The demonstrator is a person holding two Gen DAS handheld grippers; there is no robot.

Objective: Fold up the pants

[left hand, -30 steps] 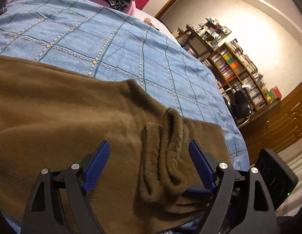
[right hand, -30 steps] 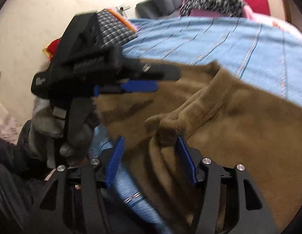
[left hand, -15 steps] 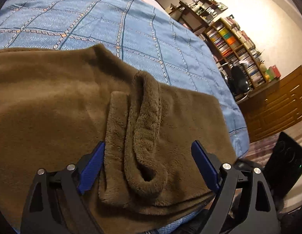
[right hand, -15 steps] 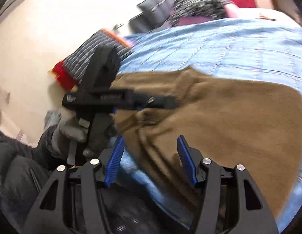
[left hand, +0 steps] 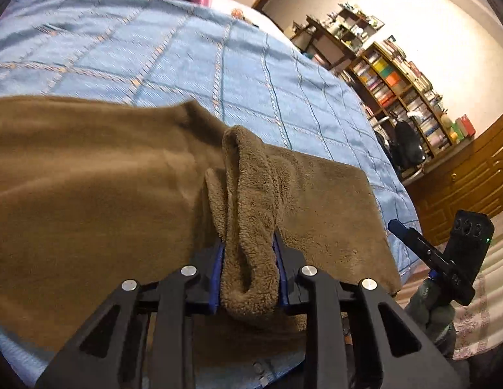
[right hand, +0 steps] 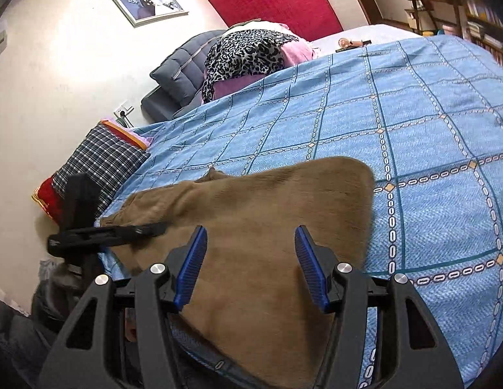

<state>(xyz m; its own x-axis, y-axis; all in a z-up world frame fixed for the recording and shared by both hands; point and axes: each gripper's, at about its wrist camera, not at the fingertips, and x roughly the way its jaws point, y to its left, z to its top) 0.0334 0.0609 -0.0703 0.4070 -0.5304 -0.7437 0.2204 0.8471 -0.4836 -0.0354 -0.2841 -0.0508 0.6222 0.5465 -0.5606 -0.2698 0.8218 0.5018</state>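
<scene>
Brown fleece pants (left hand: 89, 188) lie folded on the blue checked bedspread (left hand: 219, 64) near its front edge. My left gripper (left hand: 249, 259) is shut on a bunched ridge of the pants' thick hem at their near edge. In the right wrist view the pants (right hand: 267, 210) spread in front of my right gripper (right hand: 251, 256), which is open and empty just above the fabric. The left gripper (right hand: 154, 227) shows at the pants' left edge there. The right gripper (left hand: 413, 236) shows beyond the bed's right corner in the left wrist view.
Pillows and a leopard-print cloth (right hand: 248, 52) pile at the head of the bed. A checked cushion (right hand: 99, 165) lies at the bed's left side. Bookshelves (left hand: 397, 74) and a wooden cabinet (left hand: 472, 175) stand to the right.
My left gripper has closed on the pants' bunched hem. My right gripper has let go, pulled back and swung to the pants' other side.
</scene>
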